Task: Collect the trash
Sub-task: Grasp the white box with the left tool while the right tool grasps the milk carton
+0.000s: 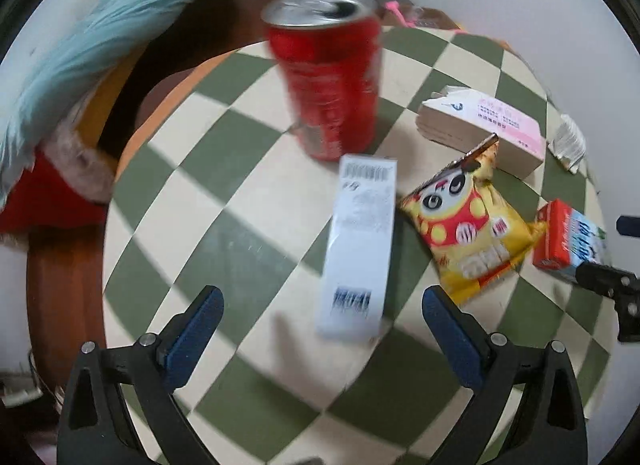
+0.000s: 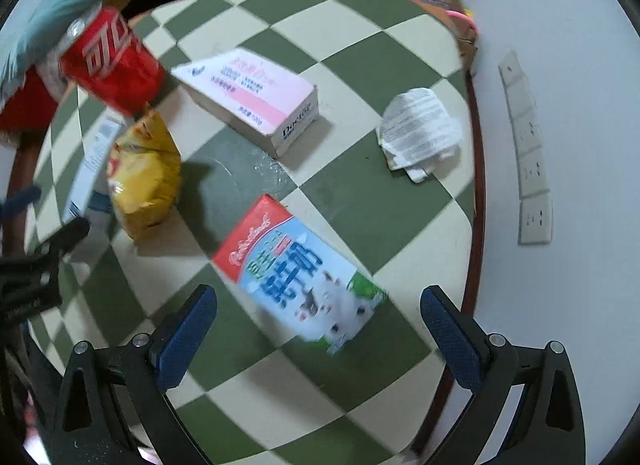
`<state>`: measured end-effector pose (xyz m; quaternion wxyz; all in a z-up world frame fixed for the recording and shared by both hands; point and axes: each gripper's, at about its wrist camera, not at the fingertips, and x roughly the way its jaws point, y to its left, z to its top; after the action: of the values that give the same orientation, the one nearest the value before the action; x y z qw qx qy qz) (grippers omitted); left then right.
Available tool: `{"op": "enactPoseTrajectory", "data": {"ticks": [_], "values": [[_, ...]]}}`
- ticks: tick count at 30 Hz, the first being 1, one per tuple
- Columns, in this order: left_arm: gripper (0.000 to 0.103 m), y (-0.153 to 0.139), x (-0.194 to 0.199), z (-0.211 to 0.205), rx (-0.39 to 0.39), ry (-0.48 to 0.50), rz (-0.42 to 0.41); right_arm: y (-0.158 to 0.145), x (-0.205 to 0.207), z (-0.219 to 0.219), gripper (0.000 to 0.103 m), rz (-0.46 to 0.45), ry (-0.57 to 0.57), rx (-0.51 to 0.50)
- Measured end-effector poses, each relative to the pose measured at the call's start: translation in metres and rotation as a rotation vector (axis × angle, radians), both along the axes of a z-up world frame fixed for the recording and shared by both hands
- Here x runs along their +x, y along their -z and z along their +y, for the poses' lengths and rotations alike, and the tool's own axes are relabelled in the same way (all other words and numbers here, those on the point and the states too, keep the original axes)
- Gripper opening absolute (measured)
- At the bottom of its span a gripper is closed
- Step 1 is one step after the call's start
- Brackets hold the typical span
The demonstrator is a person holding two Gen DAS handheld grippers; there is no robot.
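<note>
Blue-padded fingers of the left gripper stood wide apart and empty, lined up on a flat white barcode box lying on the checked green-and-cream table.

Right gripper: likewise spread wide, holding nothing, poised over a milk carton lying on its side.

Other trash on the table:
- red soda can, upright, opened, behind the white box
- yellow snack bag, just beside the white box
- pink-and-white carton
- crumpled paper, near the far edge

No bin was in view.

Advice, as judgement: each gripper should straddle its box across the narrow width, close squarely on the side walls, and avoid nudging the snack bag or tipping the can.
</note>
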<state>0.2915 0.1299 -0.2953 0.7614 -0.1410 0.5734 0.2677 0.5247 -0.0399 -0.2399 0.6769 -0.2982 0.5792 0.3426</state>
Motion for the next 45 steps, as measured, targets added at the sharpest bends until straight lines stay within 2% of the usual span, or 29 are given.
{"op": "enactPoseTrajectory", "data": {"ticks": [4, 6, 8, 10, 12, 13, 14, 17, 22, 25, 30, 40, 42, 45], "values": [[0.099, 0.010, 0.019, 0.003, 0.004, 0.046, 0.015, 0.010, 0.004, 0.015, 0.103, -0.006, -0.073, -0.013], [0.084, 0.011, 0.025, 0.005, 0.008, 0.064, 0.013, 0.016, 0.003, 0.024, 0.103, -0.004, -0.103, -0.026], [0.078, 0.012, 0.030, 0.008, 0.005, 0.076, 0.020, 0.023, 0.005, 0.030, 0.102, -0.002, -0.116, -0.045], [0.063, 0.014, 0.033, 0.009, -0.004, 0.087, 0.026, 0.030, 0.006, 0.034, 0.101, 0.006, -0.125, -0.061], [0.043, 0.017, 0.034, 0.011, -0.028, 0.097, 0.033, 0.034, 0.006, 0.037, 0.091, 0.018, -0.131, -0.064], [0.039, 0.017, 0.031, 0.011, -0.042, 0.098, 0.027, 0.035, 0.005, 0.037, 0.088, 0.020, -0.133, -0.067], [0.032, 0.017, 0.031, 0.012, -0.052, 0.097, 0.022, 0.035, 0.001, 0.038, 0.080, 0.023, -0.138, -0.070], [0.032, 0.014, 0.023, 0.008, -0.061, 0.093, 0.028, 0.037, -0.005, 0.039, 0.076, 0.032, -0.133, -0.095], [0.032, 0.009, -0.006, 0.003, -0.086, 0.040, 0.021, 0.040, -0.014, 0.026, 0.075, 0.123, -0.052, -0.107], [0.032, 0.010, -0.022, 0.002, -0.110, 0.016, 0.007, 0.042, -0.021, 0.023, 0.075, 0.113, -0.050, -0.110], [0.032, 0.023, -0.025, 0.008, -0.145, 0.007, 0.021, 0.043, -0.030, 0.024, 0.076, 0.097, -0.054, -0.125], [0.031, 0.024, -0.024, 0.000, -0.108, 0.004, 0.010, 0.044, -0.053, 0.033, 0.075, 0.062, -0.042, -0.126], [0.031, 0.019, -0.028, -0.004, -0.106, 0.003, -0.001, 0.044, -0.056, 0.027, 0.069, 0.055, -0.028, -0.113], [0.031, 0.004, -0.044, -0.011, -0.080, 0.009, -0.018, 0.044, -0.066, 0.021, 0.068, 0.056, -0.007, -0.080]]}}
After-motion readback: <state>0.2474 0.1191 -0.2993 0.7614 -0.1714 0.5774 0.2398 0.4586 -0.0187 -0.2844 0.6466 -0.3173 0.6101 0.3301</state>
